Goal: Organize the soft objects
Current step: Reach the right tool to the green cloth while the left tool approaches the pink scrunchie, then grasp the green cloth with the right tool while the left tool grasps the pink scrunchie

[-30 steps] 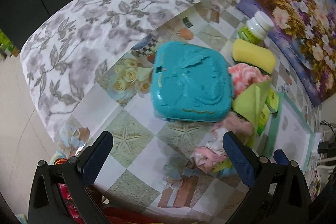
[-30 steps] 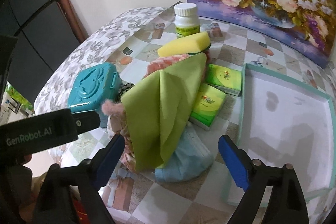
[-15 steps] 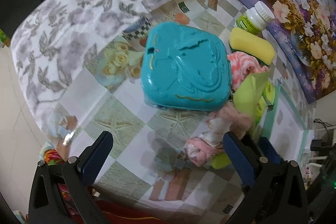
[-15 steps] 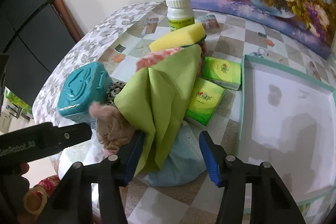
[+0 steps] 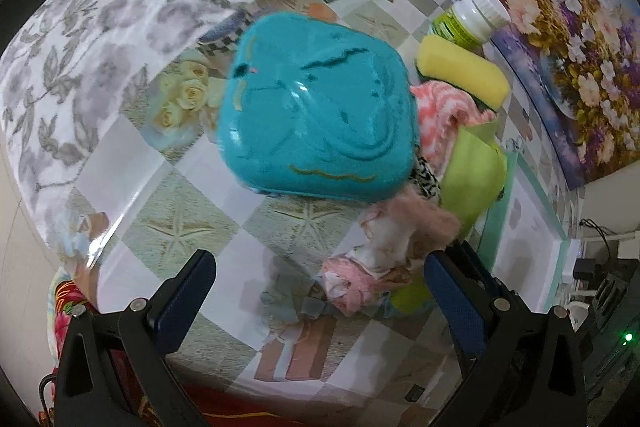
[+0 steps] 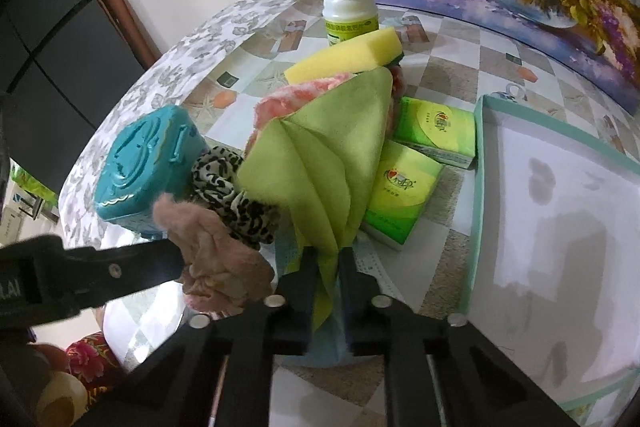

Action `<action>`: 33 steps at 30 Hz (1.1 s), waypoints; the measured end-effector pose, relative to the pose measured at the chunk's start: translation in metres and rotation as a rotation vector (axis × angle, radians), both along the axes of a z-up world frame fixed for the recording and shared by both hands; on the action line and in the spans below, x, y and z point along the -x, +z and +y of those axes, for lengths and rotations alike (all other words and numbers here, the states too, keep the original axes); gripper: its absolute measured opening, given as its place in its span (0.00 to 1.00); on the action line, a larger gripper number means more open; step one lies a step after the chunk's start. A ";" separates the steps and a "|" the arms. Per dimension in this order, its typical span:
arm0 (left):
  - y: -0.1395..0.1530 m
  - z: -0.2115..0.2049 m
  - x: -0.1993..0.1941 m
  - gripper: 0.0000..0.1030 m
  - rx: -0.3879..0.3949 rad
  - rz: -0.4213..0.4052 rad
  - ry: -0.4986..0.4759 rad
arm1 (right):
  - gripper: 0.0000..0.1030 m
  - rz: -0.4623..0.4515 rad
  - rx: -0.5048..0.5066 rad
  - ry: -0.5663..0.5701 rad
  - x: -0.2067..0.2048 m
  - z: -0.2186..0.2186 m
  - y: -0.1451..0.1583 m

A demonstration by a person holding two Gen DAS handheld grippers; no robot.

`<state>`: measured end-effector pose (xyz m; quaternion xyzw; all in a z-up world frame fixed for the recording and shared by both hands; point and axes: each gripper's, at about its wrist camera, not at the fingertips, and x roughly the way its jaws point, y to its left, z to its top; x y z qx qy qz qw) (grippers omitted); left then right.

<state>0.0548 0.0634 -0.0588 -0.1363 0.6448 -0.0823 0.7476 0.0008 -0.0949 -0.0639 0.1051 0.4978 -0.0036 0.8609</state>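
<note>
1. The white tray (image 6: 560,219), rimmed in teal, is the landmark; it holds nothing and is probably where the soft things are meant to go.
2. The teal case (image 5: 320,123) sits well to the left of the tray, beyond the pile and away from the gripping.
3. The green cloth (image 6: 332,155) stands in a tented fold just left of the tray, gathered to a point at its near end where it is pinched.
4. The right gripper (image 6: 327,263) has its jaws nearly closed on that gathered corner, apparently to lift the cloth off the pile.
5. The left gripper (image 5: 316,279) hovers on the far side of the pile from the tray, jaws wide apart and holding nothing.
</note>
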 end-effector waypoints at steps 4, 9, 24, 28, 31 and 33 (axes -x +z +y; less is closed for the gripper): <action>-0.003 -0.017 -0.004 0.99 -0.013 -0.018 -0.035 | 0.08 0.001 -0.017 -0.006 0.001 -0.003 0.000; -0.008 -0.035 -0.008 0.83 -0.018 -0.027 -0.086 | 0.08 0.002 -0.029 -0.003 0.002 -0.004 0.001; -0.020 -0.060 -0.016 0.16 0.060 0.002 -0.146 | 0.08 0.025 -0.029 0.016 0.002 -0.002 -0.005; -0.020 -0.053 -0.019 0.11 0.086 0.007 -0.115 | 0.08 0.022 -0.039 0.007 0.002 -0.005 -0.004; -0.019 -0.043 -0.018 0.10 0.097 0.005 -0.081 | 0.08 0.022 -0.038 0.009 0.002 -0.004 -0.005; -0.018 -0.036 -0.018 0.10 0.113 0.009 -0.057 | 0.08 0.017 -0.037 0.012 0.002 -0.003 -0.004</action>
